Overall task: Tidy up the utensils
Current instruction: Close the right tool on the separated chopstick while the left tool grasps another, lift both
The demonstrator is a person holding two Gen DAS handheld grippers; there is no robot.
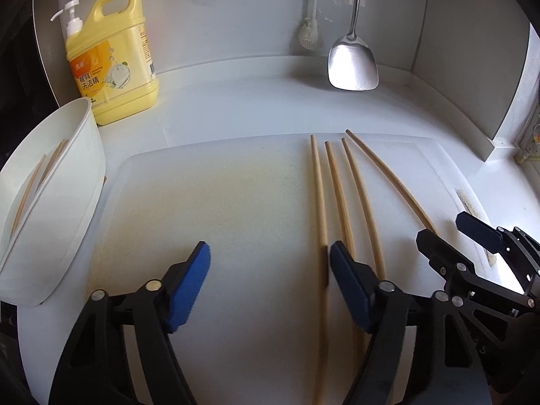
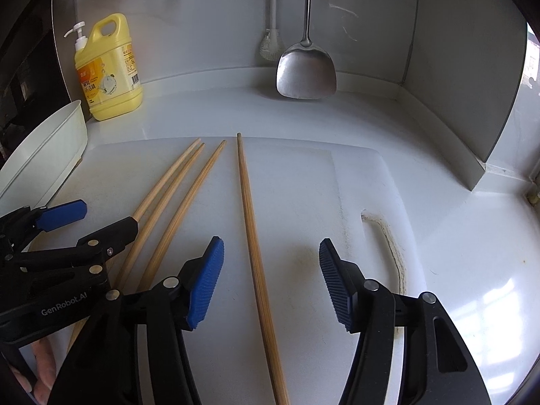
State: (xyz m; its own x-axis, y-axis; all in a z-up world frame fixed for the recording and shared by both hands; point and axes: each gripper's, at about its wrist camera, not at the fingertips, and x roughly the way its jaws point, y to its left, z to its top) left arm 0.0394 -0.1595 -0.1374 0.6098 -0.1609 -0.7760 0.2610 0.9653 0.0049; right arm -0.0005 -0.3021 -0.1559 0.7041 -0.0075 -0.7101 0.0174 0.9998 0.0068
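Ribbed blue pads tip the black left gripper (image 1: 268,283), whose jaws stand spread with the leftmost of four chopsticks (image 1: 341,199) just inside its right pad, not pinched. Those slim, round wooden sticks lie side by side on the smooth white cutting board (image 1: 216,209). To the right, the right gripper (image 2: 271,283) is spread too, straddling the rightmost chopstick (image 2: 251,236) without touching it. More chopsticks sit in the white oval plastic holder (image 1: 79,182) at far left, near a yellow detergent jug (image 1: 116,57). A shiny steel spatula (image 1: 352,64) hangs behind.
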